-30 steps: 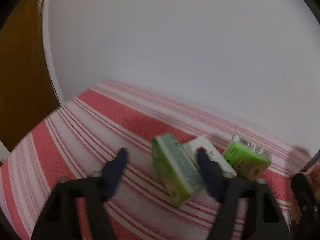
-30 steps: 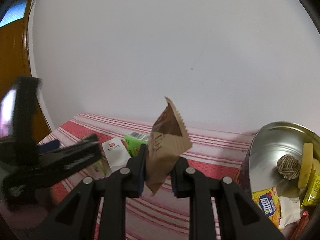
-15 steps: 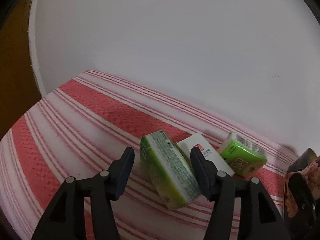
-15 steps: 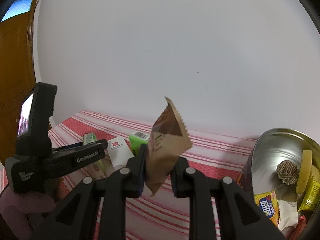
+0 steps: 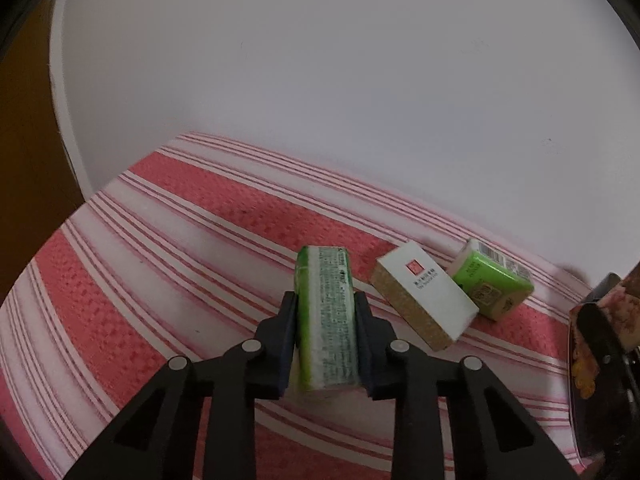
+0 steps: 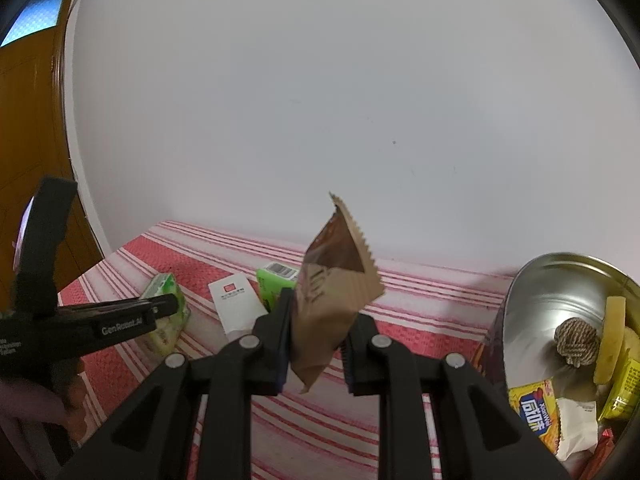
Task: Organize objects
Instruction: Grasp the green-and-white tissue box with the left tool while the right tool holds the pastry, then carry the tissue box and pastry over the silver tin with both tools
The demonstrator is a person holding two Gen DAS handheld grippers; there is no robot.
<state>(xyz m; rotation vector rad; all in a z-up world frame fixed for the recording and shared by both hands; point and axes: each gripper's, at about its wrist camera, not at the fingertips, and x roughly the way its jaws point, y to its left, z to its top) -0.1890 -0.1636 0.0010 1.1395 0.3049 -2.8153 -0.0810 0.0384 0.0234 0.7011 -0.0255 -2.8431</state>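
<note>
We had the left hand-held gripper [image 5: 326, 340] closing on the green pack [image 5: 326, 320], its pads against both long sides while the pack lay on the striped desk [image 5: 160, 240], just beside the white box [image 5: 424, 294]; the soft wrapper could squash or slip out on the lift. The right hand-held gripper [image 6: 316, 340] was clamped on the brown sachet [image 6: 332, 292], raised left of the metal tin [image 6: 560, 292] (already crowded); held by one end, the sachet might swing and catch the tin's rim.
</note>
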